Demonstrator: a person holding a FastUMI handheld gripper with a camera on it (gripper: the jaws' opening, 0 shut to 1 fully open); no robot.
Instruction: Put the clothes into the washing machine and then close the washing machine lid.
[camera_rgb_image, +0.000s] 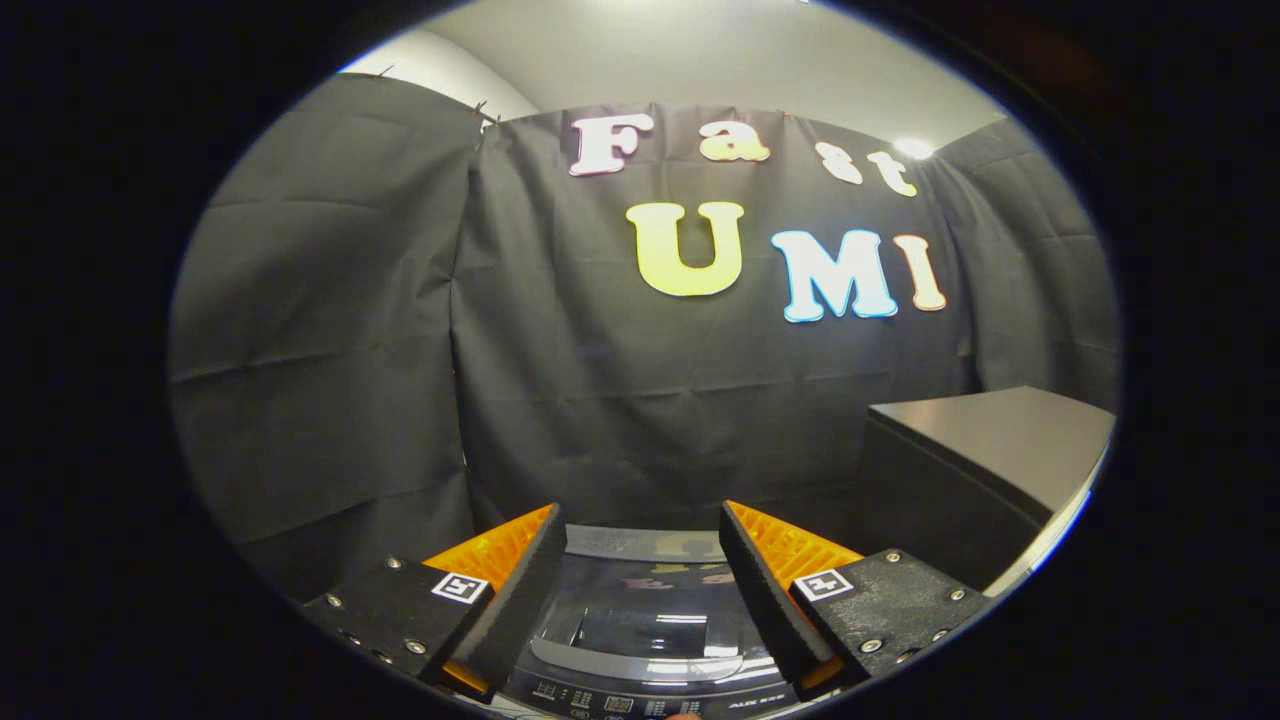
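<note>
orange-and-black two-finger gripper (642, 575) spread open, empty; glossy dark washing machine lid (640, 625) at 6 o'clock, apparently closed.

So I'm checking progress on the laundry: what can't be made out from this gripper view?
- Washing machine: the open gripper fingers cover its sides, and only its top shows.
- Drum contents: the glossy lid mirrors the booth.
- Control panel: too small, cut off.
- Dark counter: partly cut off.

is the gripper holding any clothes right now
No. The gripper is open, its fingers apart with nothing between them, above the washing machine's closed glossy lid.
</note>
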